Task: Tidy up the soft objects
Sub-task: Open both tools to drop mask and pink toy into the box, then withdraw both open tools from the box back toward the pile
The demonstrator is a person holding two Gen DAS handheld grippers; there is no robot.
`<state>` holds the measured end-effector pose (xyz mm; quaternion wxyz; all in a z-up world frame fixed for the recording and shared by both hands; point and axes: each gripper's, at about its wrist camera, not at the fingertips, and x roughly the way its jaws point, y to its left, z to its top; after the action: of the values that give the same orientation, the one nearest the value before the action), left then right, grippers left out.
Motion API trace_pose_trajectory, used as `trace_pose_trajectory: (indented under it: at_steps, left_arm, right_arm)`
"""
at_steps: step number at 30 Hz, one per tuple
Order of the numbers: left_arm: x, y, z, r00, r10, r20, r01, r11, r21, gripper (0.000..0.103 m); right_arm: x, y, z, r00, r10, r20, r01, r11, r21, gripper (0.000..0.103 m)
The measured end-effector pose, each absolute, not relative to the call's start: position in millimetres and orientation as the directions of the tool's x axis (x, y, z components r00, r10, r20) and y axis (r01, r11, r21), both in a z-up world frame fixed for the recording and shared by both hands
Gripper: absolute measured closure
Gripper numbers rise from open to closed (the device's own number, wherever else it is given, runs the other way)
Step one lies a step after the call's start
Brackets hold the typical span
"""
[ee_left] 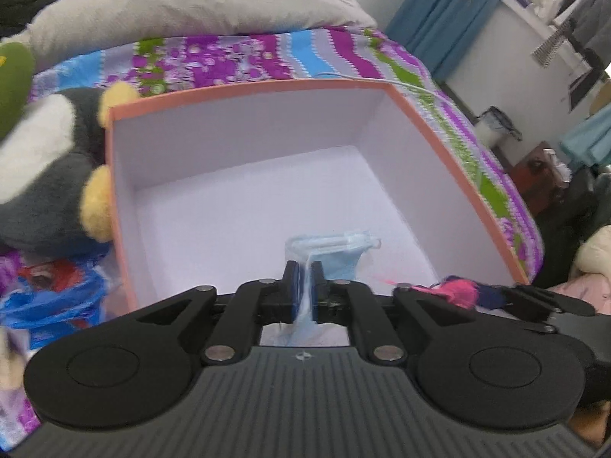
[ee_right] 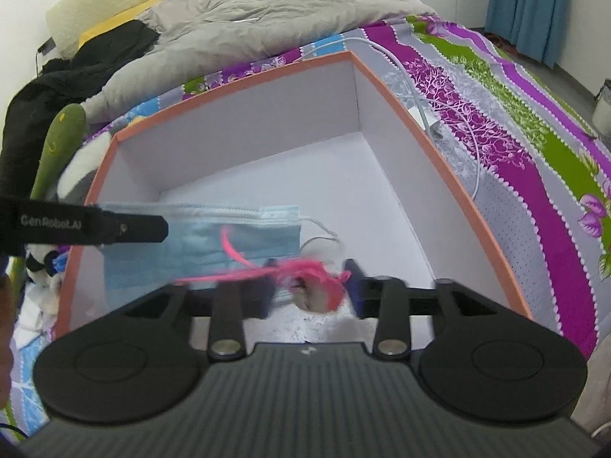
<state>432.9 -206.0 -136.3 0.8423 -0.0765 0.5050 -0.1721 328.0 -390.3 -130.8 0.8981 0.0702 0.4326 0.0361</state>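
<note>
left tool (ee_left: pixel 304 273) pinching face mask (ee_left: pixel 336 252) over box (ee_left: pixel 248 89) | right tool (ee_right: pixel 311 286) parted around pink toy (ee_right: pixel 317 290)

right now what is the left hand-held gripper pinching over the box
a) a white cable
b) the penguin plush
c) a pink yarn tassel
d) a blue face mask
d: the left hand-held gripper is shut on the blue face mask, which hangs over the open orange-rimmed box, while the pink tassel sits between the fingers of the right hand-held gripper.
</note>
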Motion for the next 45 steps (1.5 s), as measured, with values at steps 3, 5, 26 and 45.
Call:
trace_pose_trajectory:
  at_steps: [3, 5, 26, 45]
  left_arm:
    - [424.1, -196.2, -123.8, 0.444, -0.397, -0.804, 0.216, 0.918, -0.334, 0.065]
    - [411.8, -195.2, -107.1, 0.487, -0.382, -0.785, 0.254, 0.922, -0.292, 0.064]
    - [238.6, -98.6, 40.0, 0.668, -0.458, -0.586, 0.35, 0.889, -0.296, 0.064]
    - [115.3, -25.0, 27.7, 0.753, -0.355, -0.554, 0.23, 0.931, -0.284, 0.064]
  right_arm:
    - [318.7, -384.9, -118.6, 0.65, 0.128, -0.749, -0.014, 0.988, 0.157, 0.04]
    - [310.7, -380.5, -107.7, 0.672, 0.131, -0.729, -0.017, 0.987, 0.161, 0.04]
    - [159.7, -306.0, 5.1, 0.852, 0.207, -0.482, -0.148, 0.976, 0.157, 0.039]
    - [95.7, -253.5, -10.0, 0.83, 0.297, -0.473, -0.243, 0.955, 0.173, 0.039]
